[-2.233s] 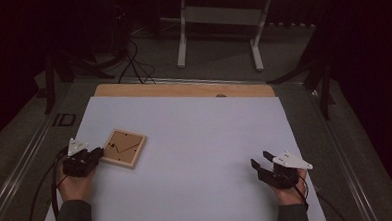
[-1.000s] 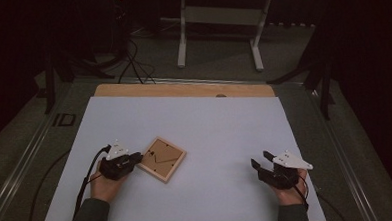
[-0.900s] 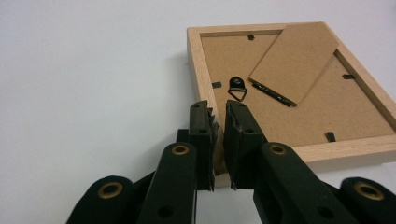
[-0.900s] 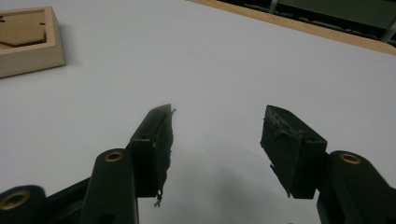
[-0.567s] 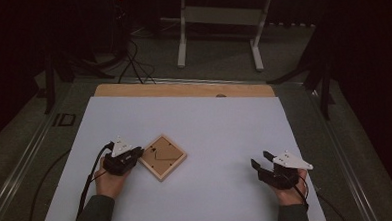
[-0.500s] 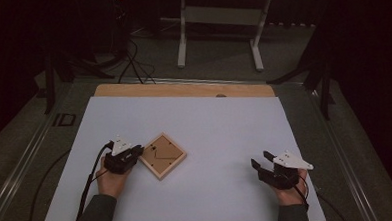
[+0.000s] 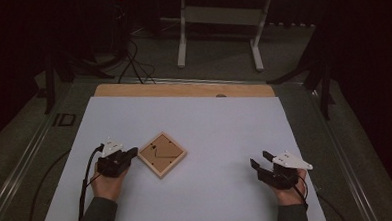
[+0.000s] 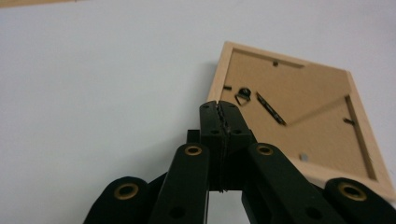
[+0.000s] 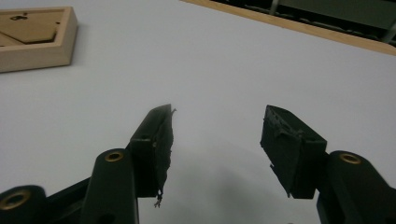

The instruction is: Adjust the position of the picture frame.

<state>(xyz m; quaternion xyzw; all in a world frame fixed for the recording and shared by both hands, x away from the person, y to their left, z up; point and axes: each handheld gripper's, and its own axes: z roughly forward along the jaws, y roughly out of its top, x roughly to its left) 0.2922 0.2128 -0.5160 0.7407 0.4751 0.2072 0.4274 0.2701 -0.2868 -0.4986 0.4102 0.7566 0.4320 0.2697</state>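
A: On the white table sheet (image 7: pixel 210 135), where does the picture frame (image 7: pixel 162 153) lie, and why that way up?

B: It lies left of centre, back side up, turned cornerwise. The hanger and stand (image 8: pixel 280 109) face upward, presumably for access.

A: State of the left gripper (image 7: pixel 127 156)?

B: Its jaws have just been closing and now meet pad to pad, gripping nothing. The tips sit just beside the frame's near edge, a position suited to nudging.

A: And the right gripper (image 7: pixel 260 160)?

B: Jaws spread wide, empty, parked well apart from the frame, probably on standby.
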